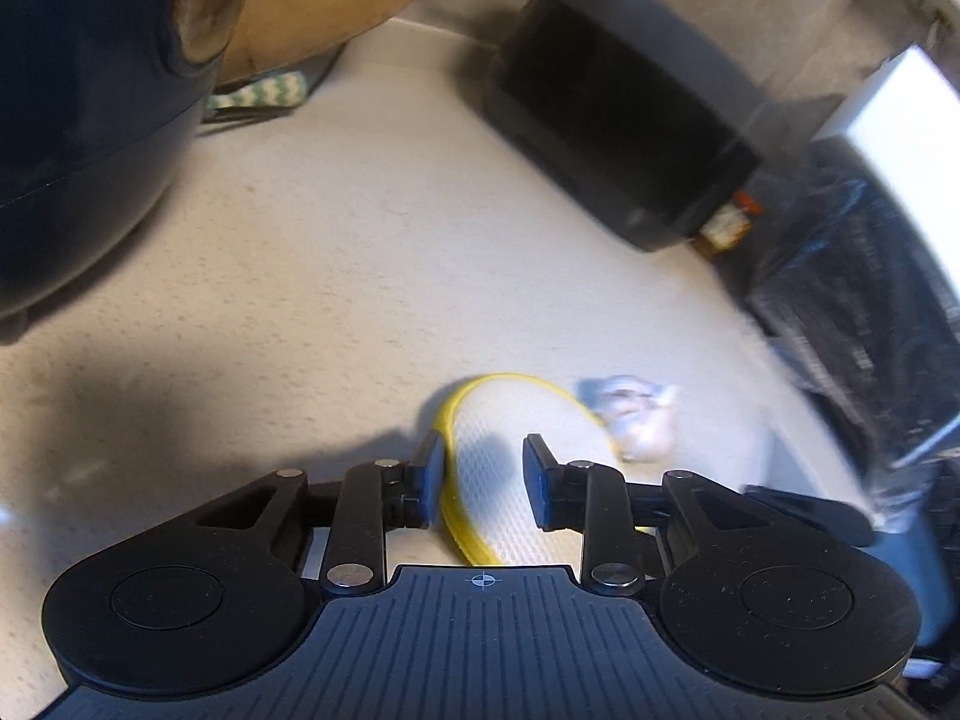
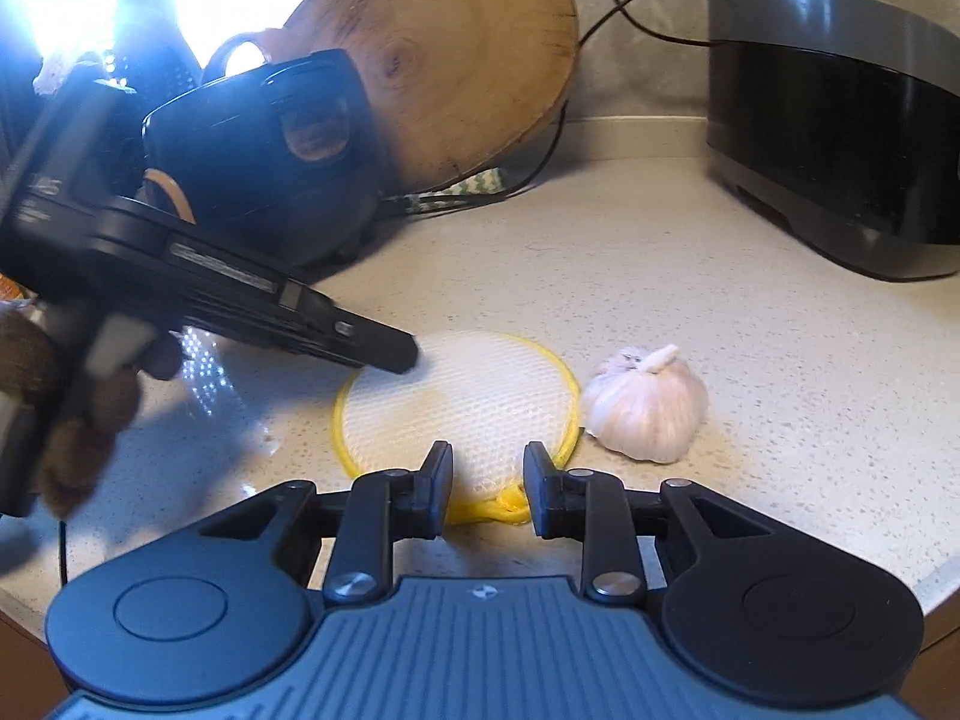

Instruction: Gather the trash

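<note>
A round white mesh pad with a yellow rim (image 1: 528,414) (image 2: 462,396) lies on the pale counter. Beside its right edge sits a garlic bulb (image 1: 636,420) (image 2: 645,405). My left gripper (image 1: 483,480) stands open, its fingers straddling the pad's near rim without pressing on it. From the right wrist view, the left gripper (image 2: 399,357) reaches in from the left with its tip at the pad's far left edge. My right gripper (image 2: 487,486) is open over the pad's near edge, where the yellow rim bunches up between the fingers.
A black box appliance (image 1: 618,120) (image 2: 834,132) stands at the back right. A round wooden board (image 2: 444,60) leans on the wall behind a dark rounded appliance (image 1: 78,120) (image 2: 264,144). A black plastic bag (image 1: 864,300) hangs on the right. The counter edge (image 2: 936,588) runs close by.
</note>
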{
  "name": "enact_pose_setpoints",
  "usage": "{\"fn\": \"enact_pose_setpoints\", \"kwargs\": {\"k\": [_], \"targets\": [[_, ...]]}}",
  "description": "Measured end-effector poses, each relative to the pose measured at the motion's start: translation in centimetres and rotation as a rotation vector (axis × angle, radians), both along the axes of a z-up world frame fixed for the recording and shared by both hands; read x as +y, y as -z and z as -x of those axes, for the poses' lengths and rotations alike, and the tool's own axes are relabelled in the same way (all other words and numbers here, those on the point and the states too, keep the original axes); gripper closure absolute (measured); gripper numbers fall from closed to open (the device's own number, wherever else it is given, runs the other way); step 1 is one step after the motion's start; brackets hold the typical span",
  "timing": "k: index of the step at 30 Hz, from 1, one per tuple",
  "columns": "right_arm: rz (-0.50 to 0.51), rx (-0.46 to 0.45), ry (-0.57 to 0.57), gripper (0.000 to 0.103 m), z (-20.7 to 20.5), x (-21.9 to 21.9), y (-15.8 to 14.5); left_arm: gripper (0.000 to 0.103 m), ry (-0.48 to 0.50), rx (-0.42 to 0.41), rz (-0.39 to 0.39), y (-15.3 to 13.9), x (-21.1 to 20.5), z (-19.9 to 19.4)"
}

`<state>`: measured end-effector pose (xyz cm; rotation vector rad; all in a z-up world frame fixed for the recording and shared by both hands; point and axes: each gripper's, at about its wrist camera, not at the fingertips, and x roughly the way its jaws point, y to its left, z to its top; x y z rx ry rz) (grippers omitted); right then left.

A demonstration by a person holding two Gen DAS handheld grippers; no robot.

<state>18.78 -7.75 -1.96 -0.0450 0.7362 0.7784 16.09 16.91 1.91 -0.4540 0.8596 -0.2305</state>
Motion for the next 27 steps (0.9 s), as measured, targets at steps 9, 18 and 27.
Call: {"fn": "enact_pose_setpoints", "kwargs": {"k": [9,18,27], "targets": [[-0.020,-0.014,0.085,0.075,-0.4,-3.1,0.5,0.074,0.138,0.061,0.151,1.6,-0.5,0.6],[-0.052,0.007,0.148,0.075,-0.1,-4.9,0.5,0.076,0.101,-0.022,-0.021,0.9,-2.2,-0.6],[-0.078,0.024,0.138,0.075,-0.3,-4.9,0.9,0.073,0.137,0.007,-0.105,1.3,-3.9,-2.2]]}}
